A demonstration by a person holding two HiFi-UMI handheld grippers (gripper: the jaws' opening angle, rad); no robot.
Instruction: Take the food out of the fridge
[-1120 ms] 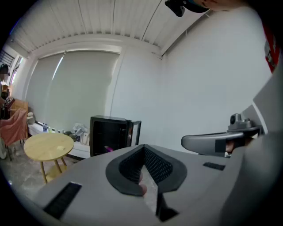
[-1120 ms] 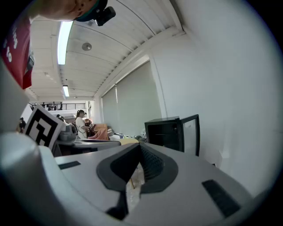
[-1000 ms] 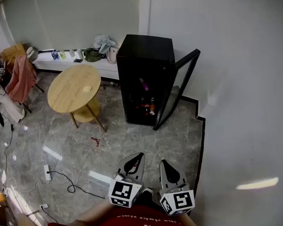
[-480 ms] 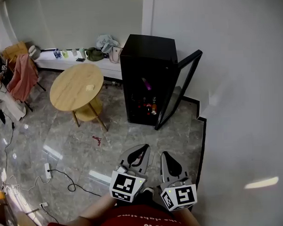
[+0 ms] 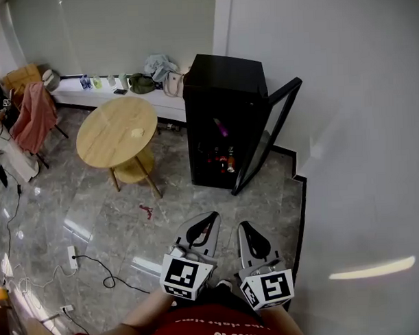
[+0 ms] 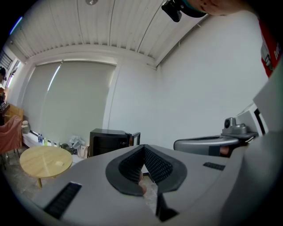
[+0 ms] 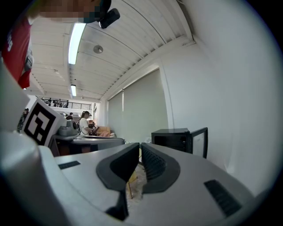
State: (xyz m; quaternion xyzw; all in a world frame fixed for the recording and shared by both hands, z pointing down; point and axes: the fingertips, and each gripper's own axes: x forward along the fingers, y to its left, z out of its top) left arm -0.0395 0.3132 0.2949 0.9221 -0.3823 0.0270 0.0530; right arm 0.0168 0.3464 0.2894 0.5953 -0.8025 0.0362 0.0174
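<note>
Black fridge (image 5: 224,94) ahead, glass door (image 5: 270,134) hanging open, and I'm holding both grippers empty.
I'm standing well back from it on the stone floor (image 5: 129,214), so nothing is within reach yet. That's why I'm keeping the left gripper (image 5: 210,220) and the right gripper (image 5: 243,227) with jaws pressed together and nothing between them, both pointing level at the cabinet. The food (image 5: 221,158) is sitting low inside on a shelf, bottles or packets by the look of it, with something pink (image 5: 222,127) on the shelf above. The door is swung out to the right, leaving the shelves open to me. The round wooden table (image 5: 117,129) just left of the fridge is looking like the natural drop spot.
</note>
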